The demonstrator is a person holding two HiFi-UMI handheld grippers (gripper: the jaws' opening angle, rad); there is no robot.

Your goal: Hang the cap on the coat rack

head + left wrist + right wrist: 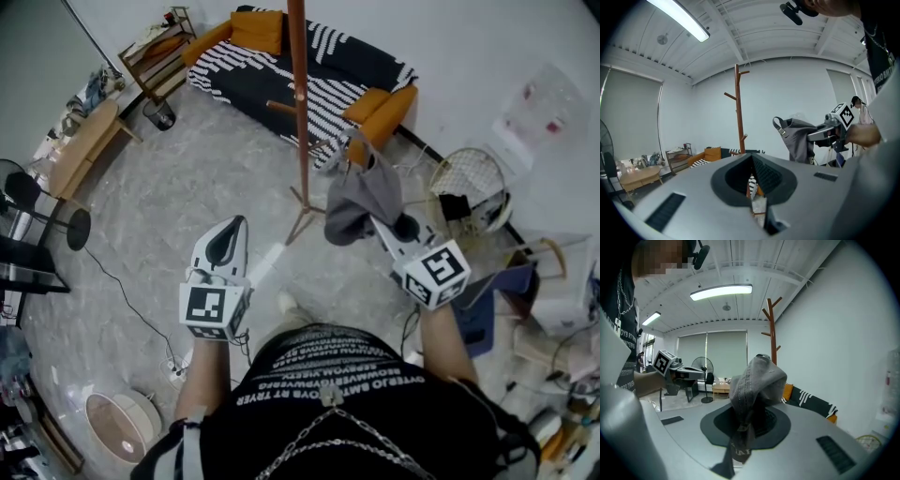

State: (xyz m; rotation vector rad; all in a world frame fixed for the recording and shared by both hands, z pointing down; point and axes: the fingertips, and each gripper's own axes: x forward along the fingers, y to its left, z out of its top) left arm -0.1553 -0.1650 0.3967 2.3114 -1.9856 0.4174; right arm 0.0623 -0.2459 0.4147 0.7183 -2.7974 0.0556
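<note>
Two grippers are held out in front of the person, above a grey marbled floor. The right gripper is clamped on the cap – grey fabric is pinched between its fingers, the crown is bunched up above them and a short end with pale lettering hangs below. In the left gripper view the cap's strap and buckle are seen standing up at its upper left.

The cap is carried in the air, to the right of the coat rack in the head view and beside its pole. It is seen on none of the pegs, and in the left gripper view open wall is seen between it and the rack.

The left gripper is held level with the right one, at the left. Its fingers are drawn together to a thin slit and nothing is held between them.

The rack is a brown wooden pole with short upward pegs – it is stood on splayed feet in front of a black-and-white striped sofa with orange cushions. A standing fan is seen in the right gripper view, beyond the left gripper.
</note>
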